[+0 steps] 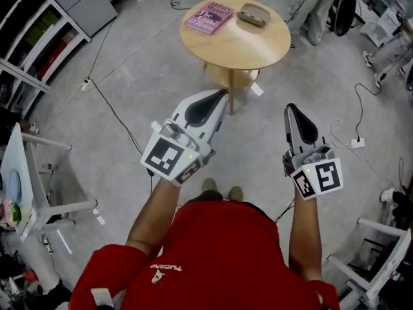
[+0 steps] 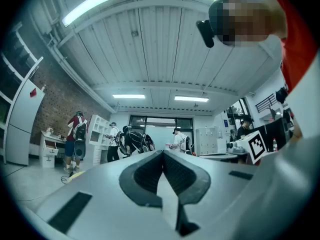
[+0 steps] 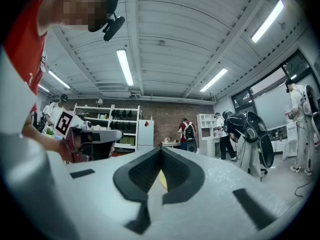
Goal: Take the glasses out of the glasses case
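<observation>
A brown closed glasses case (image 1: 253, 14) lies on the far right part of a round wooden table (image 1: 239, 47); no glasses show. My left gripper (image 1: 221, 96) and right gripper (image 1: 292, 108) are held level in front of me, well short of the table, pointing towards it. Both are shut with nothing between the jaws. In the left gripper view the left gripper (image 2: 163, 152) has its tips meeting, against the room and ceiling. The right gripper (image 3: 161, 148) looks the same in its own view. Neither gripper view shows the case.
A pink book (image 1: 210, 17) lies on the table left of the case. Shelving (image 1: 32, 41) stands at the left, a white stand (image 1: 45, 179) at the near left. Cables and a power strip (image 1: 357, 143) lie on the floor. Several people stand far off (image 2: 76, 139).
</observation>
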